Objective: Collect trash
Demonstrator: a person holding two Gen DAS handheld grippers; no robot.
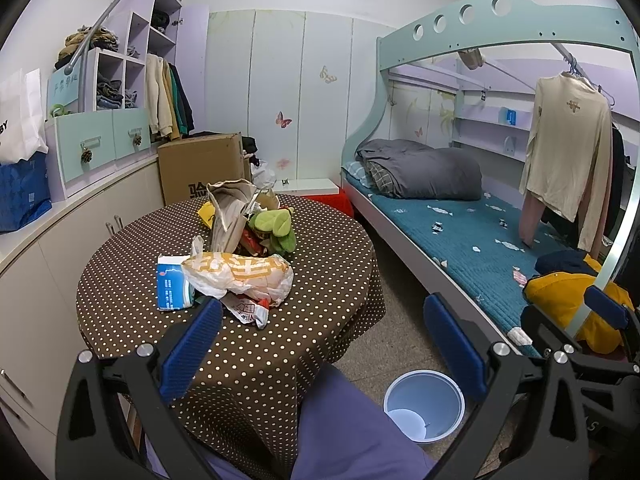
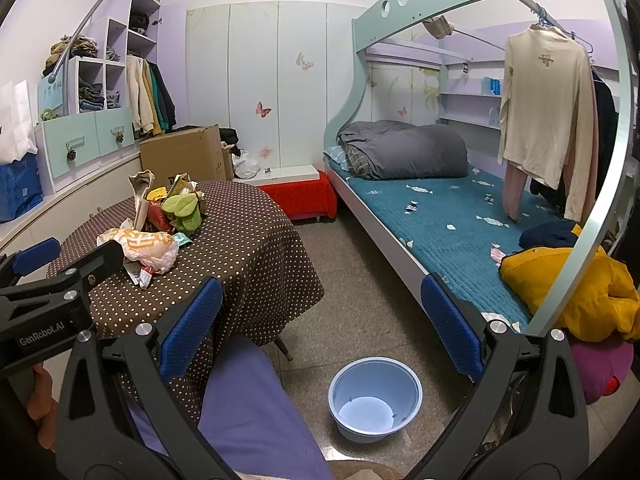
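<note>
Landmark: the round table (image 1: 280, 344), covered in a brown polka-dot cloth.

Bed (image 2: 440, 224): well off the table's right side, across bare floor; grey duvet at its far end, yellow jacket (image 2: 576, 288) at its near end.

Cardboard box (image 1: 200, 168): just behind the table.

Trash bin (image 2: 374, 398): pale blue, on the floor beside the table's near right edge. It looks empty.

Trash pile (image 1: 240, 256): near the table's centre. The orange-and-white plastic bag (image 1: 244, 276) lies at the front, touching a blue-and-white packet (image 1: 173, 286). Crumpled paper and green wrappers sit behind them.

Your left gripper (image 1: 320, 344): above the table's near edge, pads wide apart, nothing between them.

Your right gripper (image 2: 320, 326): off the table's right edge, above the floor, pads wide apart, nothing held.
</note>
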